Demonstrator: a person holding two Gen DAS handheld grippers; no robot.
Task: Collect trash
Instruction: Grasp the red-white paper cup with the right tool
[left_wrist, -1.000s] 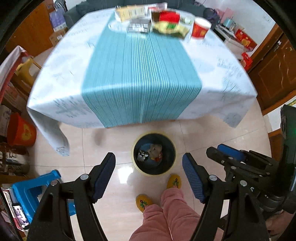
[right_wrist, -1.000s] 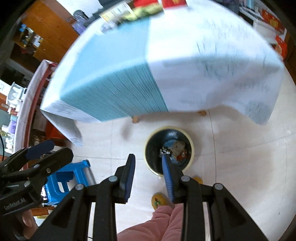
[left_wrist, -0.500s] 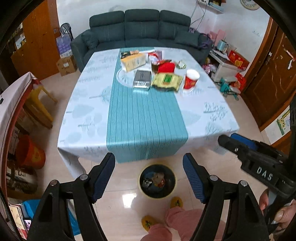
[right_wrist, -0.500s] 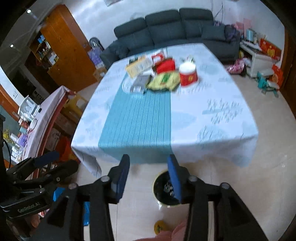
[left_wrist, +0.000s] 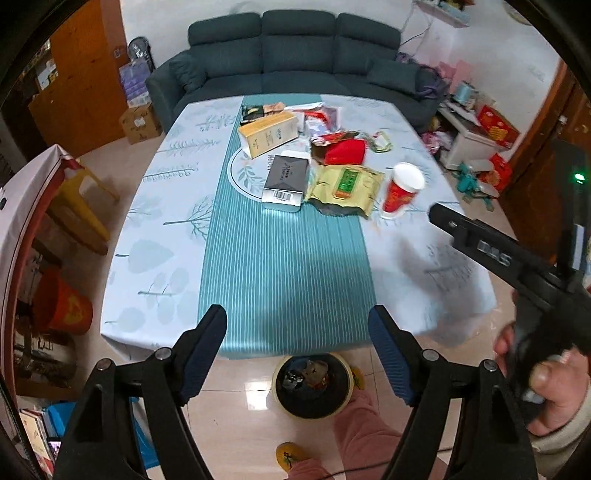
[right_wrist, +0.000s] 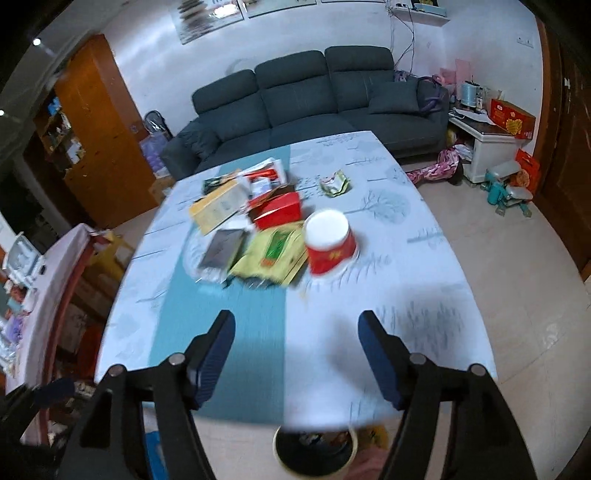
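While the table (left_wrist: 166, 229) with its pale cloth and teal runner fills both views, the step in hand is judged to be the return from the bin (left_wrist: 312, 387) to the next piece of rubbish. The bin is seen on the floor at the table's near edge, with scraps already inside it. The remaining rubbish is gathered at the far end of the table: a yellow box (left_wrist: 267, 133), a grey box (left_wrist: 286, 179), a yellow-green packet (left_wrist: 347, 184) beside the grey box, a red packet (left_wrist: 343, 151) behind it, and a red paper cup (left_wrist: 400, 190) just to the packet's right. The left tool (left_wrist: 297, 350) is held with its jaws well apart and nothing between them. The right tool (right_wrist: 295, 350) is likewise empty, its jaws having just been opening wide. For the next move, a reach across the table is called for, probably toward the cup or the packet nearest the right tool, with the jaws set around the item before being closed.
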